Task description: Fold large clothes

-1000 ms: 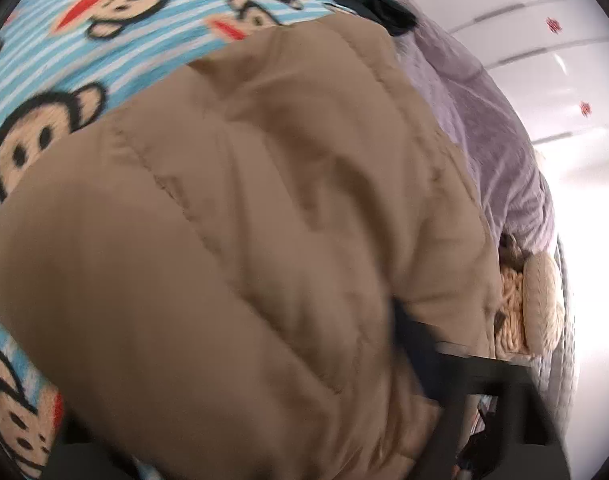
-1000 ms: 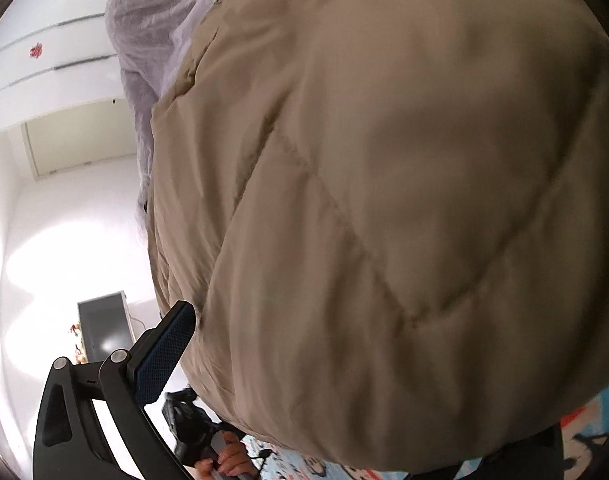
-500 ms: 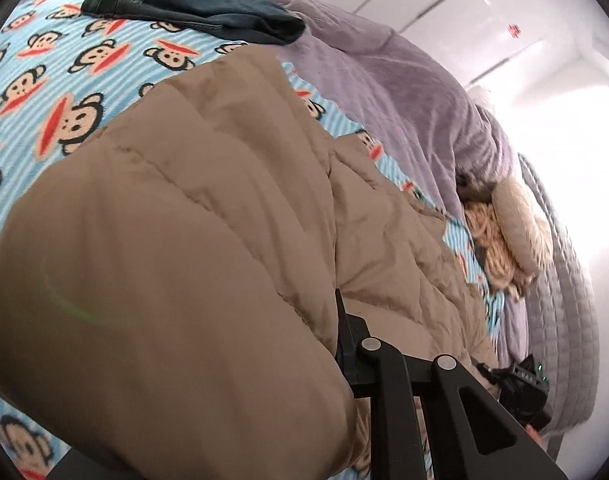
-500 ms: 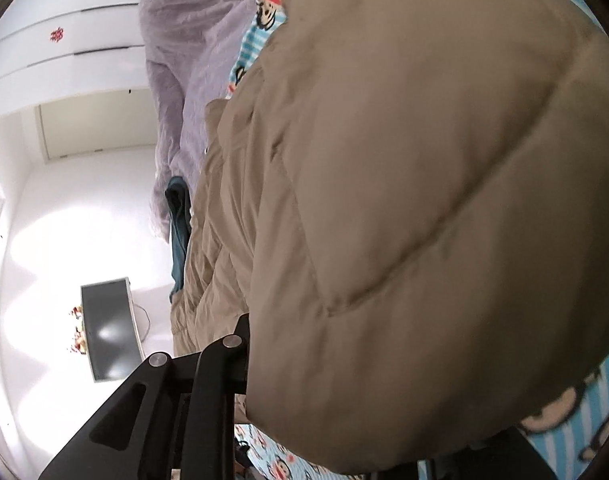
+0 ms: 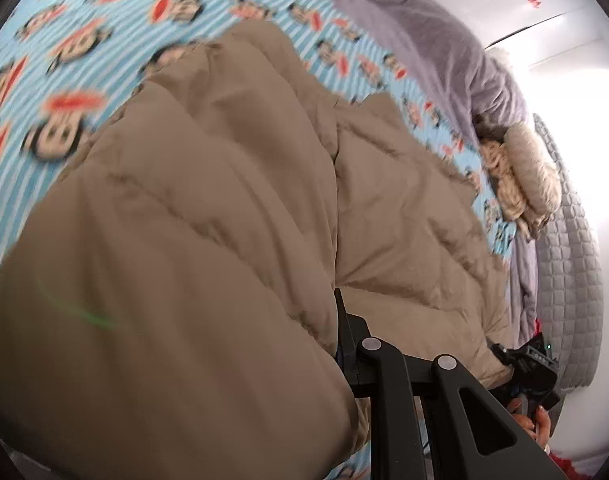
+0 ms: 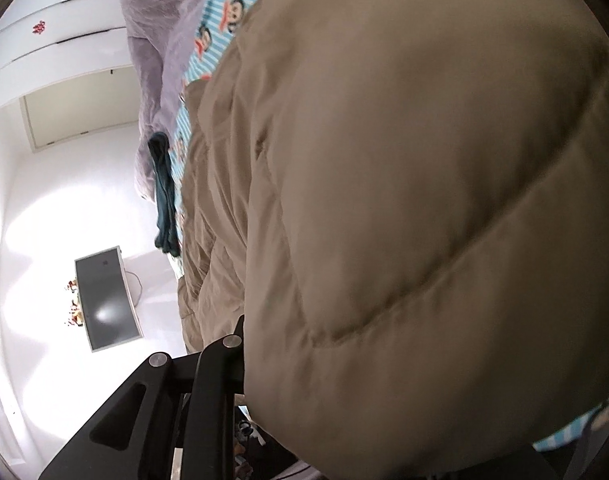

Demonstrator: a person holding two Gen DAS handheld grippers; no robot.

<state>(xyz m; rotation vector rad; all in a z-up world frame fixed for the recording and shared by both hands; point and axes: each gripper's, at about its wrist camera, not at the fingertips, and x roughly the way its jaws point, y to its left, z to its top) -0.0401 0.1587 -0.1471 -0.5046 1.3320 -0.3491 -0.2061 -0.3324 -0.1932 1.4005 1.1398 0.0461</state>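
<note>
The left gripper [image 5: 336,344] has its jaws clamped on a fold of the one tan quilted puffer coat [image 5: 232,208], which is spread over the bed's blue striped monkey-print sheet [image 5: 104,32]. The right gripper [image 6: 244,344] has its jaws likewise pinched on the coat's padding. One purple blanket [image 5: 436,44], one dark blue garment [image 6: 164,196] and one cream knitted bundle [image 5: 520,176] lie beyond.

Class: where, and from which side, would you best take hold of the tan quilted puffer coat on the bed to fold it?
Grip the tan quilted puffer coat at its near edge, one corner per gripper, coming from the bedside. Its bulk is thick and slippery; the edge pinches flat, and both grippers already hold it there.
</note>
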